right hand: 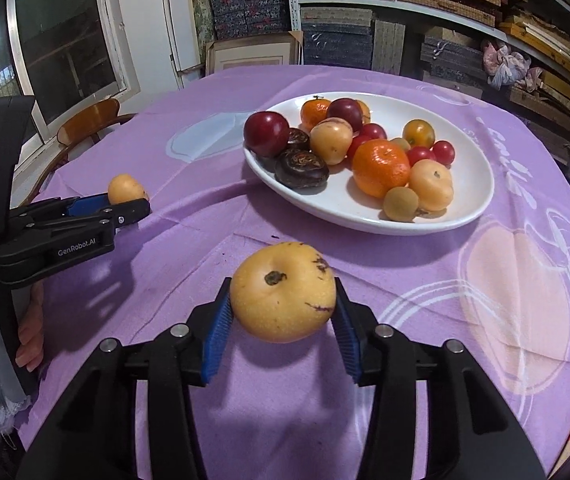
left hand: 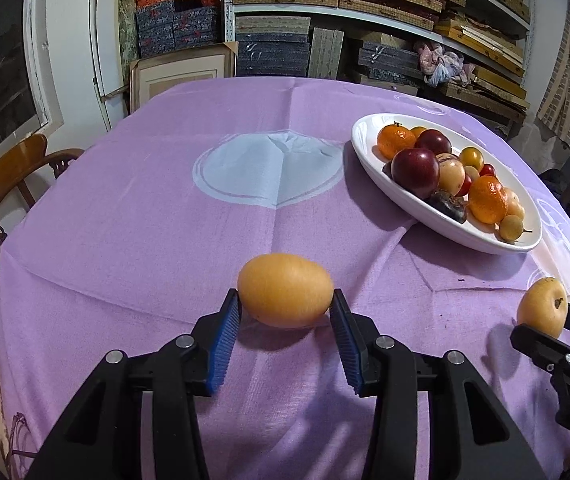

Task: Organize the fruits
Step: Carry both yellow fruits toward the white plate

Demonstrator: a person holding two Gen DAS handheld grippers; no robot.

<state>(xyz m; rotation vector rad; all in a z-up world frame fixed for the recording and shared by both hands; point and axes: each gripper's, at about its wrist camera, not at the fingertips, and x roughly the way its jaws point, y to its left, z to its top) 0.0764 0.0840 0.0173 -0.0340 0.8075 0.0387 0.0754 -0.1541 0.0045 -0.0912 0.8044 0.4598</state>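
Note:
My left gripper (left hand: pixel 285 308) is shut on a smooth orange-yellow oval fruit (left hand: pixel 285 290), its blue pads against both ends, just above the purple tablecloth (left hand: pixel 165 220). My right gripper (right hand: pixel 283 304) is shut on a round yellow fruit with dark specks (right hand: pixel 283 292), held above the cloth. A white oval plate (right hand: pixel 473 172) holds several fruits: mandarins, dark red plums, yellow fruits, cherry tomatoes. The plate (left hand: pixel 369 128) lies beyond both grippers. The left gripper (right hand: pixel 125 206) with its fruit (right hand: pixel 125 188) shows in the right wrist view; the right gripper (left hand: pixel 557 328) with its fruit (left hand: pixel 543 307) shows in the left.
A wooden chair (left hand: pixel 13 176) stands at the table's left edge. Shelves stacked with boxes (left hand: pixel 365 8) fill the wall behind the table. A window (right hand: pixel 57 48) is at the left. A hand (right hand: pixel 29 320) grips the left tool's handle.

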